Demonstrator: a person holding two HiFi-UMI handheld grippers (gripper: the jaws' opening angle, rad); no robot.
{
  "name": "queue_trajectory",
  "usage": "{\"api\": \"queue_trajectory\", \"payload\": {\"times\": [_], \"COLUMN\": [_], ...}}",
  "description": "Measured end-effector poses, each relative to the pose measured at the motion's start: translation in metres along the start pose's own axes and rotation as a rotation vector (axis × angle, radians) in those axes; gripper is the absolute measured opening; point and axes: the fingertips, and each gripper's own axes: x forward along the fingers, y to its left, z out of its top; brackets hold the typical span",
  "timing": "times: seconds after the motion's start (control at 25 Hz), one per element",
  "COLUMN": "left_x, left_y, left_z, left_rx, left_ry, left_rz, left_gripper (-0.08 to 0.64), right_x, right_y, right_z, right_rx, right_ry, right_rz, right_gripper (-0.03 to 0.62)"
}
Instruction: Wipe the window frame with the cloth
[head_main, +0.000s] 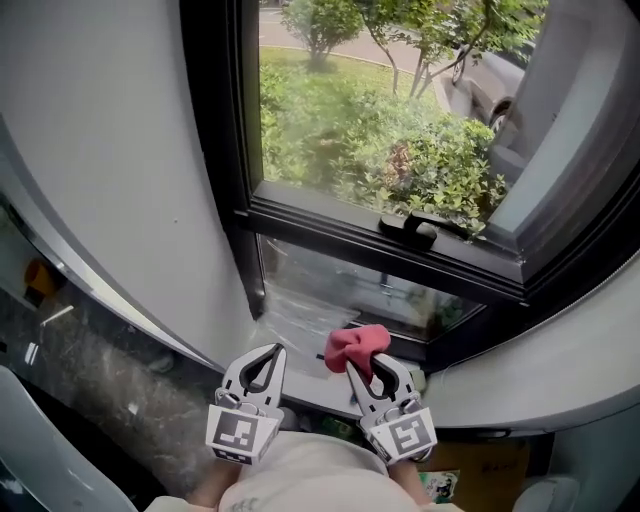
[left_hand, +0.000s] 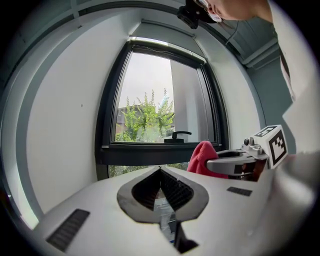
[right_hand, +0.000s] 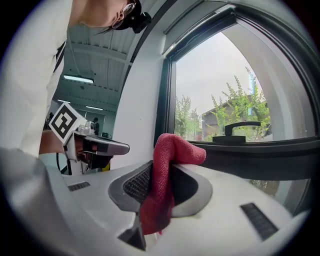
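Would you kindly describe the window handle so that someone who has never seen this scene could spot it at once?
Find the large black window frame set in the white wall. On its horizontal crossbar, right of the middle, sits the handle: a small black lever, the only thing jutting up from that bar.

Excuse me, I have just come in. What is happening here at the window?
A person stands at a window with a two-jaw gripper in each hand. The right gripper is shut on a red cloth and holds it up in front of the black window frame. The left gripper is beside it, shut on nothing. The cloth does not seem to touch the frame, so the wiping appears not yet begun.
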Motion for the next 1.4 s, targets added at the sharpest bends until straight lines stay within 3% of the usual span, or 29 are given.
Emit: {"api": "queue_trajectory", "payload": {"times": [0.32,0.48,0.6,0.84,1.0,1.4], "left_x": [0.011,0.016,0.020,0.026,0.027,0.028], "left_y": [0.010,0.019,0.030,0.049,0.060,0.069], "left_z": [0.012,0.017,0.030,0.045,0.049,0.058], "left_rx": [0.018,0.031,0.036,0.062,0.047,0.042], "left_ry": [-0.025,-0.021,-0.032,-0.068,-0.078,-0.082], "left_rz": [-0.044,-0.083,-0.113,-0.150,-0.165,-0.227], "left_gripper": [0.008,0.009,0.008,0.008,0.008,0.009], "right_x": [0.021,0.047,0.074,0.127,0.157,0.244], "right_y": [-0.002,-0.011,-0.023,-0.038,-0.043,-0.074], "right_z": [0.015,0.042,0.097,0.215,0.293,0.427], "right_rx": [-0.003,-0.038,-0.081,-0.216,-0.316,-0.342], "right_ry": [-0.052,-0.091,-0.193,-0.355,-0.458,-0.563], "right_rz": [-0.021,-0.026,-0.016,0.091,0.101,0.058], "right_gripper": [0.092,0.092,0.092,0.092,0.092,0.092]}}
